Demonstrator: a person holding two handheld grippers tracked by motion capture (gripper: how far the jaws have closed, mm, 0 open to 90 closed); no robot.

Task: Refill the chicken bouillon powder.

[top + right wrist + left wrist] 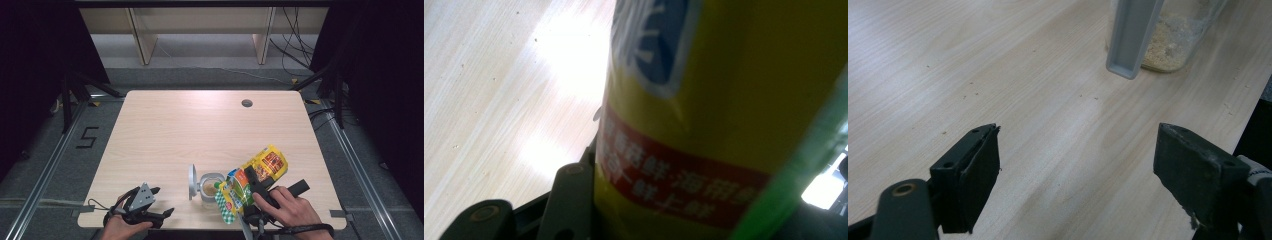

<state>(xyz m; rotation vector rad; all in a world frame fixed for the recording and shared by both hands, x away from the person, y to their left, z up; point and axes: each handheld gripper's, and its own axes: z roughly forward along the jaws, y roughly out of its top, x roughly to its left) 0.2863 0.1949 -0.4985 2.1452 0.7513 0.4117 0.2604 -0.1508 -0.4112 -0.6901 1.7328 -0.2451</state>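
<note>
A clear container [210, 187] stands near the table's front edge with its grey lid [192, 182] swung up on the left. Pale crumbs lie in its bottom [1168, 55], behind the lid [1133, 35]. My right gripper [252, 181] is shut on a yellow and green snack bag [236, 192], which is tilted with its green checked end low beside the container. The bag [724, 100] sits close against that gripper's camera. My left gripper [162, 201] rests at the front left, open [1078, 165] with nothing between its jaws, facing the container.
The wooden table [200, 130] stretches bare behind the container, with a round cable hole [246, 103] at the back right. A floor mark "5" [87, 136] lies left of the table. Shelf legs and cables stand beyond the far edge.
</note>
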